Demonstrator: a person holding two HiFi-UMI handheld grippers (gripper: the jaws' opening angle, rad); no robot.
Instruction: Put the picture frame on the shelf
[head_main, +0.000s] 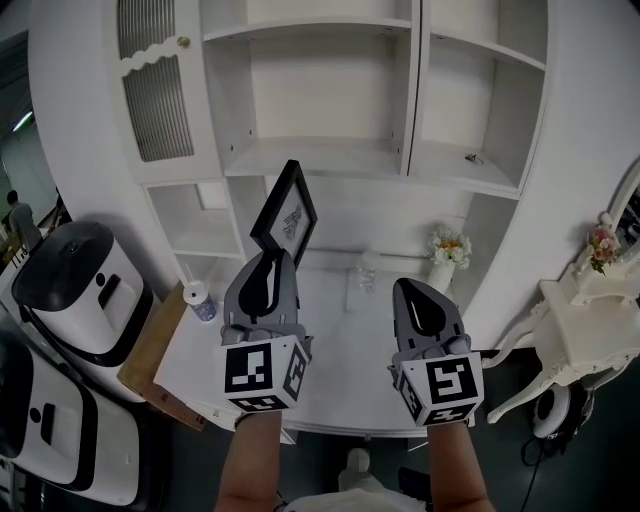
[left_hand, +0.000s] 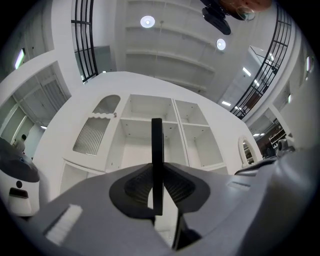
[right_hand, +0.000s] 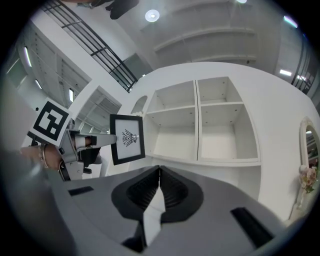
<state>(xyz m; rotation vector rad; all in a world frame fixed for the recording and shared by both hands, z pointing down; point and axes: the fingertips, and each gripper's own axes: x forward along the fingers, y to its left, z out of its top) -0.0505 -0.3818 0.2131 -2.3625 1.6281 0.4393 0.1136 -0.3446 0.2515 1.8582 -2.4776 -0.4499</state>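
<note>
My left gripper (head_main: 268, 262) is shut on a black picture frame (head_main: 285, 214) with a small drawing on white paper. It holds the frame in the air, tilted, in front of the white shelf unit (head_main: 330, 160). In the left gripper view the frame (left_hand: 157, 160) stands edge-on between the jaws, before the open compartments of the shelf unit (left_hand: 150, 142). My right gripper (head_main: 424, 298) hangs to the right of it, shut and empty. In the right gripper view the frame (right_hand: 127, 139) shows at the left, with the shelf unit (right_hand: 200, 125) behind.
Below the shelves runs a white counter (head_main: 330, 350) with a small bottle (head_main: 200, 301), a glass item (head_main: 367, 272) and a vase of flowers (head_main: 447, 255). White-and-black machines (head_main: 80, 290) stand at the left. At the right is a white ornate table (head_main: 590, 320).
</note>
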